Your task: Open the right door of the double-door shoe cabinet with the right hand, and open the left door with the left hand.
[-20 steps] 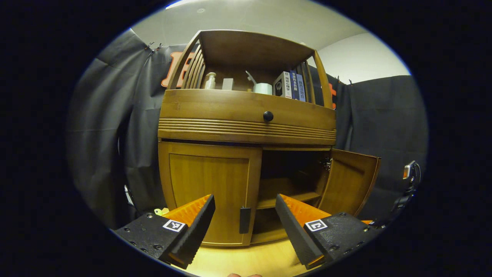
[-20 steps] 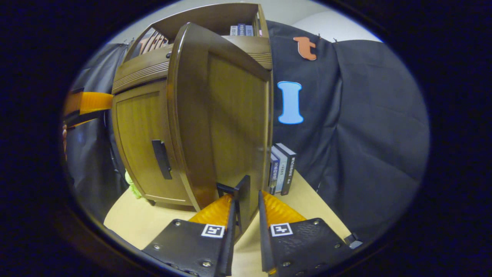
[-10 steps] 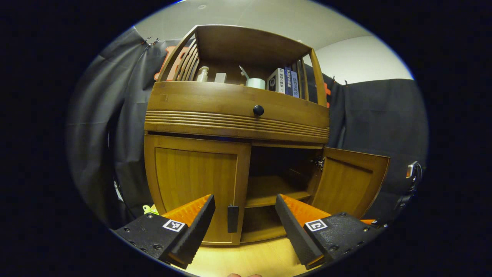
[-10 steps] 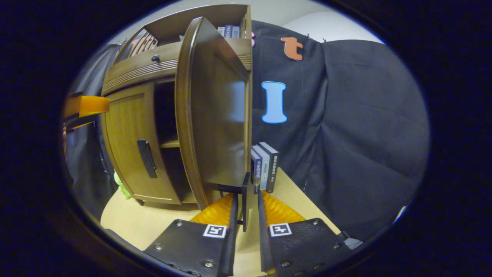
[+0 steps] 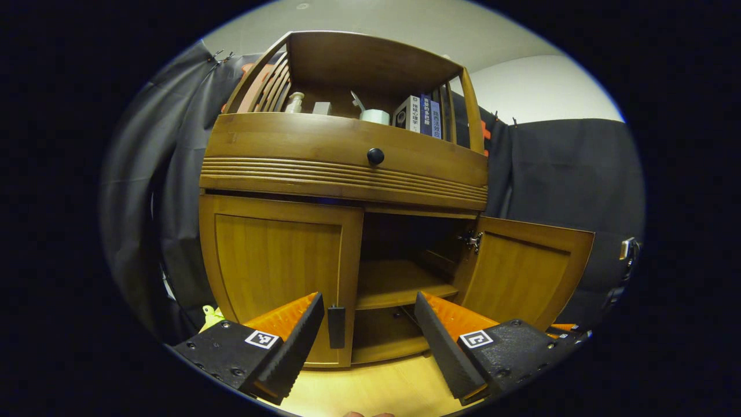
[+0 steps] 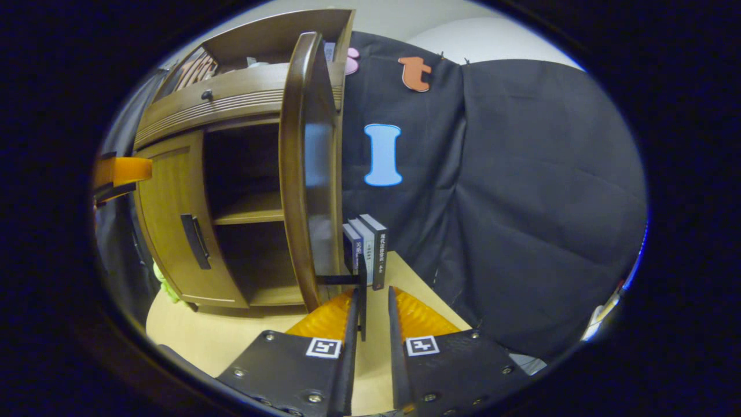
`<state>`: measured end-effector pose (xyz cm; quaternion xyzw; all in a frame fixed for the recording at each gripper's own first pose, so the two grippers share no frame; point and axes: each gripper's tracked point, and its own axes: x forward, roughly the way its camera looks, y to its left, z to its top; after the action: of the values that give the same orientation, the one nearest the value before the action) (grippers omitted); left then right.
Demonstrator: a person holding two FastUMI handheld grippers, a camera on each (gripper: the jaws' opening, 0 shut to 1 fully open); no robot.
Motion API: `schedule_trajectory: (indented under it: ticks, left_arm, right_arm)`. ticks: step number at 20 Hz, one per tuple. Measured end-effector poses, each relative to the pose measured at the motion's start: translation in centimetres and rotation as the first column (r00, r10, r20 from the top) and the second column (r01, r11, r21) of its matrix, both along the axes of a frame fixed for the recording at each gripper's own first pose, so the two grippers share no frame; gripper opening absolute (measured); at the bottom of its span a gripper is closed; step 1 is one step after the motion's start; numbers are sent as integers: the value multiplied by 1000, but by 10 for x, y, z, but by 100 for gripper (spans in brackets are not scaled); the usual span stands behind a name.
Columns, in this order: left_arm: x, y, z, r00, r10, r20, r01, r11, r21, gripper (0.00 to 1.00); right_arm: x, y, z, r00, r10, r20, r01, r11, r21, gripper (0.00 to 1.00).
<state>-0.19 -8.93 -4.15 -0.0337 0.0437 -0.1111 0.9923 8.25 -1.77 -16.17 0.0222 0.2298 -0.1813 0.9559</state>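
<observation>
Gripping the right door's handle (image 6: pixel 362 289), right tool (image 6: pixel 370 324) clenched; right door (image 5: pixel 524 278) swung wide. Left tool (image 5: pixel 367 324) released before left door's handle (image 5: pixel 336 327).

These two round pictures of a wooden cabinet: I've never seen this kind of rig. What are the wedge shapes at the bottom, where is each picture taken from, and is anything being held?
A person holds a pair of tongs in each hand, with a camera riding on each pair. The wedges at the bottom are that pair's own two fingers.

The left gripper view faces the shoe cabinet head-on. The left tongs are open and hold nothing; the handle of the closed left door shows between their fingers.

The right gripper view looks along the edge of the right door, which is swung open. The right tongs sit narrowly around that door's handle; whether both fingers press on it I cannot tell.

Standing books rest on the pale table beside the cabinet.
</observation>
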Motion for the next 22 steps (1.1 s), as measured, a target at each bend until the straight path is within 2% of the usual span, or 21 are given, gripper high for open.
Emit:
schedule_trajectory:
  ticks: [4,5,6,9,11,16,22]
  left_arm:
    - [1,-10,2,1000,-26,9,26,1000,-1,98]
    - [1,-12,2,999,-33,11,33,999,-1,98]
    - [1,-15,3,999,-40,12,40,999,-1,96]
    - [0,-21,3,998,-57,15,57,998,0,98]
    - [1,-23,3,998,-60,18,60,998,4,98]
    - [8,-19,-3,999,-39,17,39,999,28,98]
    - [32,6,-26,999,33,-7,-32,996,81,95]
  right_arm:
    - [-2,-14,3,997,-70,10,70,997,-28,26]
    - [-4,-20,3,995,-97,12,97,995,-39,20]
    - [-4,-25,4,993,-121,18,121,992,-42,19]
    - [4,-14,11,987,-146,64,144,989,37,21]
    - [5,-13,20,983,-163,87,158,986,54,22]
    - [25,-11,48,969,-117,216,113,993,35,22]
    - [44,-1,77,943,-25,332,28,1000,-6,22]
